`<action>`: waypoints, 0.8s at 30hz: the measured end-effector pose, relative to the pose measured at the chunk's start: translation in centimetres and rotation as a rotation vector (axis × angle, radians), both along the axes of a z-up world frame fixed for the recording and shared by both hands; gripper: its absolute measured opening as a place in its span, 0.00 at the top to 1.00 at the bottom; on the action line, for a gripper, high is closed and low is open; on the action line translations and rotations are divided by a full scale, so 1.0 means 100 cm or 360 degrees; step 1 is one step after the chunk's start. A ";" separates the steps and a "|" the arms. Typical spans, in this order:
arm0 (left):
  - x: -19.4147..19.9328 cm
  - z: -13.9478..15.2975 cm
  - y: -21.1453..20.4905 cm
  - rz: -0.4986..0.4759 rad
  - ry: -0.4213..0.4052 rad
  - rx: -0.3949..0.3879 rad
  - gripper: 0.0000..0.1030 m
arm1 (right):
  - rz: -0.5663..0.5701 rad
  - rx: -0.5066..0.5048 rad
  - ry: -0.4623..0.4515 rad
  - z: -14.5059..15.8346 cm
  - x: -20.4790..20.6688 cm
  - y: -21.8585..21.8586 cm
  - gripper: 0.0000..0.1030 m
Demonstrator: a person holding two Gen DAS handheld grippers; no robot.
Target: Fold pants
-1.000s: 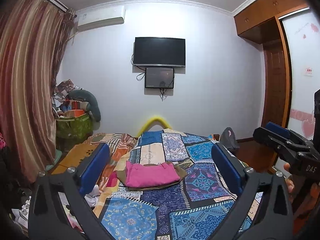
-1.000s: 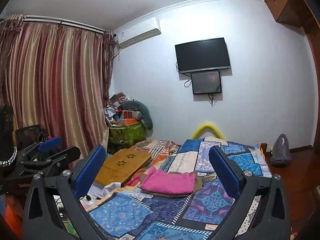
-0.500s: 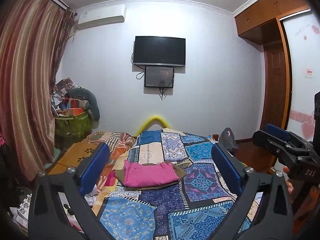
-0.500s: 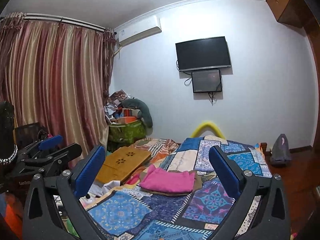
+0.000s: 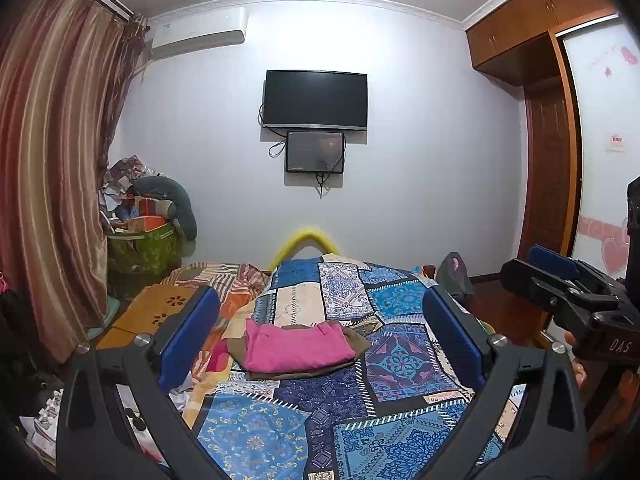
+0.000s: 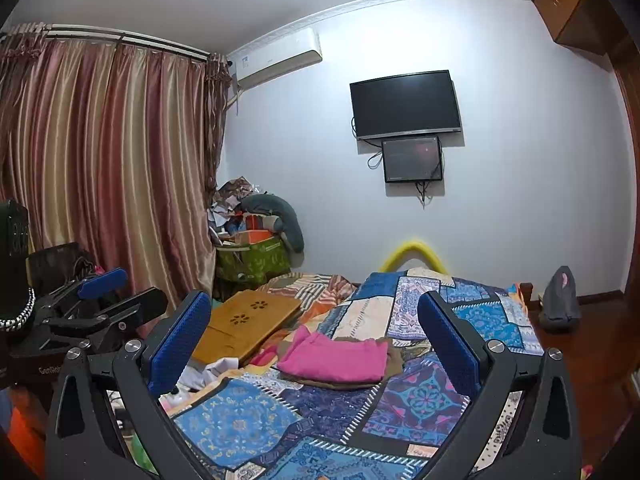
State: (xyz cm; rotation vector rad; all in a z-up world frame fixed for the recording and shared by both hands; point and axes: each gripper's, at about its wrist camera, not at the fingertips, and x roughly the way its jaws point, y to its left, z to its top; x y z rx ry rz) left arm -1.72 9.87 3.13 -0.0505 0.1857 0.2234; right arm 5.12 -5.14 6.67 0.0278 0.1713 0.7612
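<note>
Folded pink pants (image 5: 298, 346) lie on top of a folded brown garment (image 5: 358, 340) in the middle of the patchwork bed cover (image 5: 400, 364). They also show in the right wrist view (image 6: 336, 360). My left gripper (image 5: 320, 332) is open and empty, held well back from the pile and above the bed's near end. My right gripper (image 6: 314, 338) is open and empty, also held back from the pile. The right gripper shows at the right edge of the left wrist view (image 5: 560, 284). The left gripper shows at the left of the right wrist view (image 6: 104, 296).
A wooden lap tray (image 6: 244, 328) lies on the bed's left side beside loose clothes. A green box (image 6: 254, 260) piled with clutter stands by the curtain (image 6: 100, 180). A TV (image 5: 315, 100) hangs on the far wall. A grey bag (image 6: 558, 300) sits on the floor at right.
Both views have shifted slightly; the pile sits a touch lower and nearer in the left wrist view. Both grippers stay open and empty.
</note>
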 end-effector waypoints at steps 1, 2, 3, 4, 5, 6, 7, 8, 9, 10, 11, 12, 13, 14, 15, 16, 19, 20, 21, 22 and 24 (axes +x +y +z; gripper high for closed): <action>0.000 0.000 -0.001 0.0001 0.0000 0.0001 0.00 | 0.0000 -0.0001 0.0000 0.000 0.000 0.000 0.00; 0.000 0.000 -0.001 0.0001 0.0000 0.0003 0.00 | -0.0002 0.0000 0.0001 0.000 0.000 0.000 0.00; 0.000 0.000 -0.001 0.0001 0.0000 0.0004 0.00 | -0.0001 0.0001 0.0001 0.000 0.000 0.000 0.00; 0.000 0.000 -0.001 0.0000 0.0000 0.0004 0.00 | 0.0000 0.0000 0.0002 0.000 0.000 0.000 0.00; -0.001 0.000 0.000 -0.0001 0.0000 0.0005 0.00 | 0.0000 -0.0001 0.0002 -0.001 0.000 0.000 0.00; -0.001 0.000 0.000 -0.0002 0.0000 0.0003 0.00 | -0.0001 -0.0001 0.0001 -0.001 0.000 -0.001 0.00; -0.001 0.000 0.001 -0.0003 0.0001 0.0002 0.00 | -0.0002 -0.0002 0.0001 0.000 0.000 -0.001 0.00; -0.001 0.000 0.001 -0.0005 0.0002 0.0001 0.00 | -0.0004 -0.0002 0.0002 -0.001 0.000 -0.001 0.00; -0.001 0.000 0.001 -0.0007 0.0002 0.0001 0.00 | -0.0004 -0.0003 0.0002 0.000 0.000 0.000 0.00; 0.000 0.000 0.001 -0.0008 0.0002 0.0003 0.00 | -0.0006 -0.0002 0.0001 0.000 0.000 -0.001 0.00; 0.000 0.000 0.001 -0.0009 0.0002 0.0004 0.00 | -0.0009 -0.0002 0.0003 0.000 0.000 0.000 0.00; 0.000 0.000 0.002 -0.0010 0.0002 0.0006 0.00 | -0.0009 -0.0003 0.0004 0.000 0.000 -0.001 0.00; 0.000 0.000 0.001 -0.0009 0.0002 0.0003 0.00 | -0.0011 -0.0003 0.0006 0.000 0.001 -0.001 0.00; 0.000 0.000 0.002 -0.0010 0.0001 0.0002 0.00 | -0.0012 -0.0002 0.0007 0.000 0.001 -0.001 0.00; 0.000 0.000 0.002 -0.0011 0.0001 0.0000 0.00 | -0.0014 -0.0002 0.0007 0.000 0.001 -0.002 0.00; 0.000 0.000 0.002 -0.0014 0.0001 -0.0001 0.00 | -0.0015 -0.0002 0.0008 0.000 0.001 -0.002 0.00; 0.000 0.000 0.004 -0.0021 0.0003 -0.0006 0.00 | -0.0018 -0.0002 0.0012 -0.001 0.001 -0.003 0.00; 0.000 0.000 0.005 -0.0022 0.0003 -0.0007 0.00 | -0.0019 -0.0004 0.0013 -0.001 0.001 -0.002 0.00; 0.000 0.001 0.004 -0.0023 0.0003 -0.0006 0.00 | -0.0020 -0.0005 0.0012 -0.001 0.001 -0.002 0.00; 0.000 0.001 0.004 -0.0024 0.0003 -0.0006 0.00 | -0.0021 -0.0005 0.0013 -0.001 0.002 -0.002 0.00; 0.000 0.001 0.004 -0.0026 0.0002 -0.0007 0.00 | -0.0022 -0.0004 0.0013 -0.001 0.002 -0.002 0.00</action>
